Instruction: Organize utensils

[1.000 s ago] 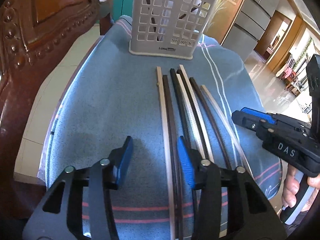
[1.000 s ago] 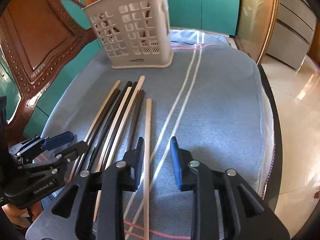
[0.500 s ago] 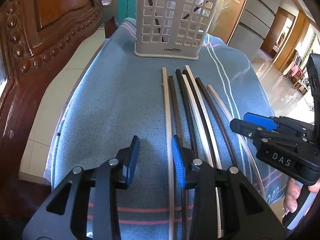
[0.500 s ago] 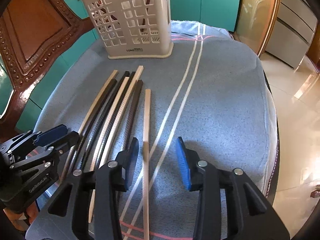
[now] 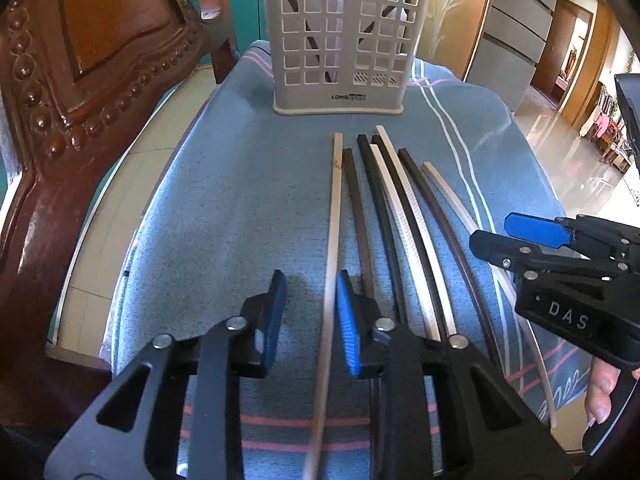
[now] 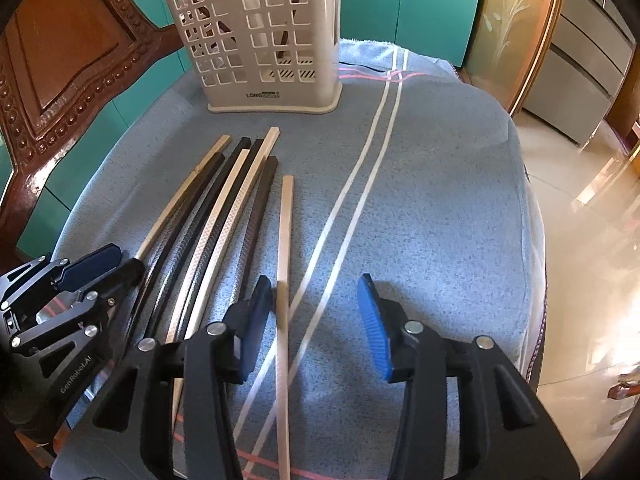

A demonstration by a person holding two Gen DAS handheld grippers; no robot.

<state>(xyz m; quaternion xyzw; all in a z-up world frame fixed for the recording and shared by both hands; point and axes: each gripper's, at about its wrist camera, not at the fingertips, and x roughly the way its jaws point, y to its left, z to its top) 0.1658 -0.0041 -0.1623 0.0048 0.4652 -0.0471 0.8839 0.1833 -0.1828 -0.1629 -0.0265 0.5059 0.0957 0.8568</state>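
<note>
Straddling the leftmost pale wooden chopstick point(image 5: 335, 216), left gripper point(image 5: 310, 312) sits low centre of its frame, jaws open, pads not touching the stick. Right gripper point(image 6: 316, 320), jaws open wide, has the rightmost pale wooden chopstick point(image 6: 285, 232) just inside its left pad. Row of pale and black chopsticks point(image 5: 394, 216) lies mid-frame on the blue-grey striped cloth point(image 5: 240, 184) over the table. Grey perforated plastic utensil holder point(image 5: 344, 36) stands upright at top centre, dark sticks inside.
</note>
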